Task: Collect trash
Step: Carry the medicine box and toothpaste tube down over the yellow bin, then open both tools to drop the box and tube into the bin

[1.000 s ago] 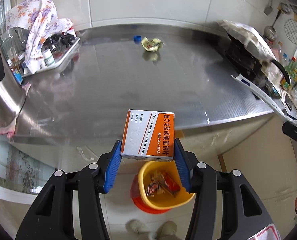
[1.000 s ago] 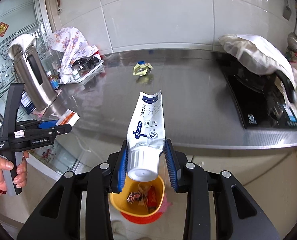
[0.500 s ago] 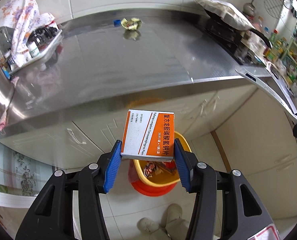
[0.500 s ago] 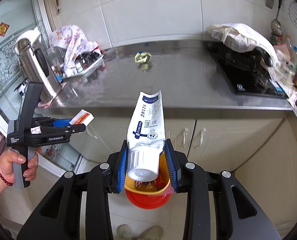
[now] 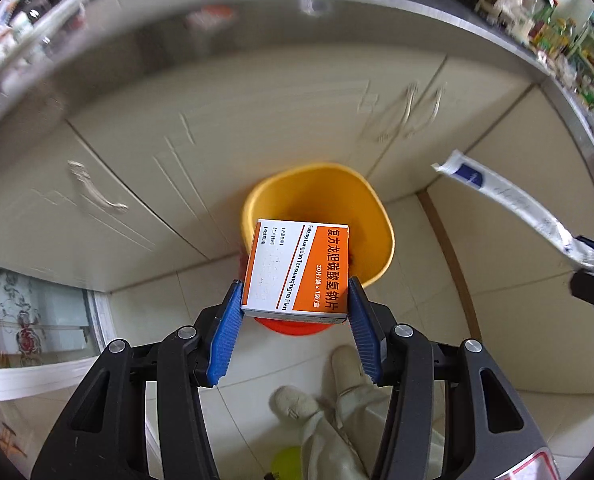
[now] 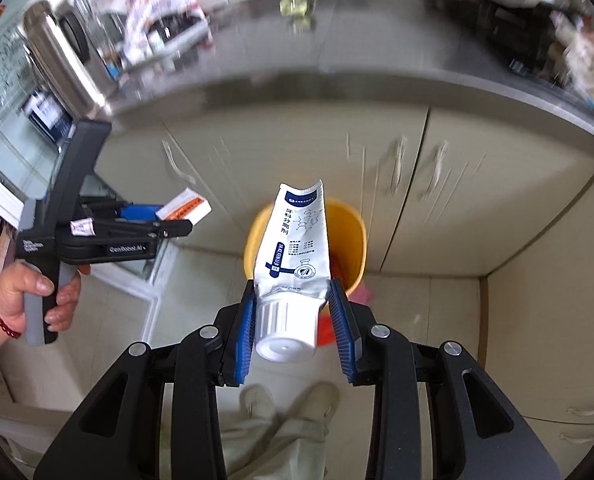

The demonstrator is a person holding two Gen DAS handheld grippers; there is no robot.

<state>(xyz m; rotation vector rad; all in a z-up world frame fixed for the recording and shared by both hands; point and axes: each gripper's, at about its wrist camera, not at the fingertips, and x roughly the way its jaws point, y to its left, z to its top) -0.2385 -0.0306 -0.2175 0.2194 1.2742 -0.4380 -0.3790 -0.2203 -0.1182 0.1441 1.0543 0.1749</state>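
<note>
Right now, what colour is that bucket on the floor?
The bucket is yellow with an orange-red base, clearest in the left wrist view.

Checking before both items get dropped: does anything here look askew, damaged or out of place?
Mostly fine. The white toothpaste tube in the right gripper is squeezed flat and crumpled near its cap, as empty tubes are. The orange-and-white medicine box sits squarely in the left gripper over the yellow bin.
</note>
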